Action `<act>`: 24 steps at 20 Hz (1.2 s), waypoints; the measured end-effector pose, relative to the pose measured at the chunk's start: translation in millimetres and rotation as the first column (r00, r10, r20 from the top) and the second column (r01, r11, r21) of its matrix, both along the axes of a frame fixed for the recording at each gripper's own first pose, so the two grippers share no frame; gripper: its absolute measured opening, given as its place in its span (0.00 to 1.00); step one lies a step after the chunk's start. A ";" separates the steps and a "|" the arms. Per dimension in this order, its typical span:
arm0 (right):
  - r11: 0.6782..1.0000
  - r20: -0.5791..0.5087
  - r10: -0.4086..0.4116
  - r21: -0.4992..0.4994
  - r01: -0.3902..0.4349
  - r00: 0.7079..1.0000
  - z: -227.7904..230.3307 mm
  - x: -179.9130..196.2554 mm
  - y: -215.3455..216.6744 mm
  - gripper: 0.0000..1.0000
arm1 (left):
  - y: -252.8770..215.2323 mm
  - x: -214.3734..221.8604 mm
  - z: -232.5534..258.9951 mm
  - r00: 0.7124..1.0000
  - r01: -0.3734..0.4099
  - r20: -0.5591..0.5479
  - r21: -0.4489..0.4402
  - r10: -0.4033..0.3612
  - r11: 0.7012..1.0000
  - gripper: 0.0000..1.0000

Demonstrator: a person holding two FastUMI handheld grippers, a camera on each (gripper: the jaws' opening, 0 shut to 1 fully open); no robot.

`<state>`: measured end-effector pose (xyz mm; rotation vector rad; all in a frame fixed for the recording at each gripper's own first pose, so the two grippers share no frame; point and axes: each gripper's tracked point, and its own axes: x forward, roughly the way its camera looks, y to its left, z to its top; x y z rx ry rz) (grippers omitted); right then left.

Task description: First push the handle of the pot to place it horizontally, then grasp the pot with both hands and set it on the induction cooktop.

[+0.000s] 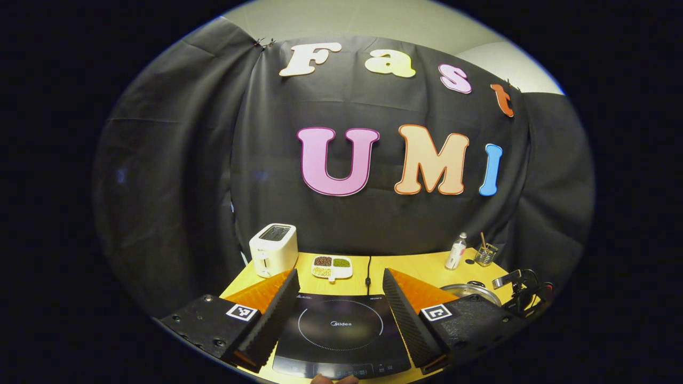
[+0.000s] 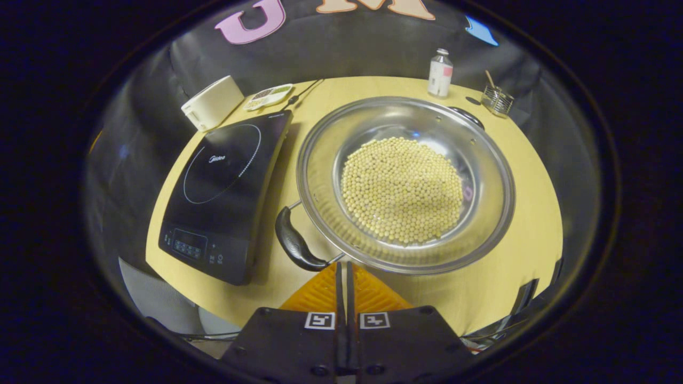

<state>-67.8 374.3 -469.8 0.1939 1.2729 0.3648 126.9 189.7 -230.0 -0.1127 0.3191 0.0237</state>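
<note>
The pot, full of pale beans, sits on the wooden table just right of the induction cooktop, its handles at about 7 and 1 o'clock. The right gripper, fingers pressed together, hangs near the nearer handle. The left gripper is spread above the cooktop. A toaster and bottle stand behind.

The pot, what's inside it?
The pot holds a round heap of small pale yellow beans spread over its middle. Bare shiny metal shows around them. The pot's bottom under the beans is covered, so that part cannot be seen.
</note>
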 end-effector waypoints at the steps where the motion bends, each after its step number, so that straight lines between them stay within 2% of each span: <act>1: 1.000 0.000 0.002 0.009 -0.002 1.000 1.9 0.0 5.8 0.03 | 1.2 0.5 1.0 1.000 0.001 0.001 0.001 -0.001 1.000 0.96; 8: 0.999 0.012 0.005 0.049 -0.006 1.000 8.2 26.1 42.8 0.03 | 7.6 4.4 -2.5 1.000 0.002 -0.005 0.007 -0.002 1.000 0.96; 9: 0.998 0.011 0.001 0.055 -0.002 1.000 8.7 29.6 46.7 0.00 | 10.2 3.4 -4.4 1.000 0.000 -0.006 0.008 0.000 1.000 0.96; 10: 0.998 0.009 -0.003 0.061 0.003 1.000 10.4 33.5 49.8 0.00 | 12.0 3.9 -4.9 1.000 -0.002 -0.007 0.009 0.002 1.000 0.92; 12: 0.997 0.008 -0.009 0.072 0.009 1.000 10.2 39.6 58.2 0.03 | 15.1 4.1 -6.7 1.000 -0.007 -0.013 0.010 0.007 1.000 0.96; 14: 0.997 0.005 -0.015 0.079 0.014 1.000 10.3 45.6 63.9 0.03 | 19.0 3.5 -8.1 1.000 -0.012 -0.017 0.012 0.012 1.000 0.92; 15: 0.996 0.004 -0.018 0.083 0.018 1.000 10.6 48.2 66.5 0.03 | 21.1 1.8 -8.0 1.000 -0.015 -0.017 0.012 0.015 1.000 0.96; 22: 0.991 -0.030 -0.066 0.116 0.069 0.997 10.9 65.0 77.7 0.03 | 26.7 -1.3 -9.3 0.999 -0.025 -0.029 0.021 0.025 0.999 0.96; 23: 0.989 -0.033 -0.072 0.123 0.075 0.997 12.0 65.9 78.6 0.00 | 25.6 -1.8 -10.0 0.999 -0.020 -0.032 0.021 0.021 1.000 0.96; 24: 0.989 -0.037 -0.076 0.128 0.080 0.996 12.9 66.7 77.6 0.03 | 23.9 -2.0 -10.4 0.999 -0.015 -0.036 0.021 0.015 1.000 0.96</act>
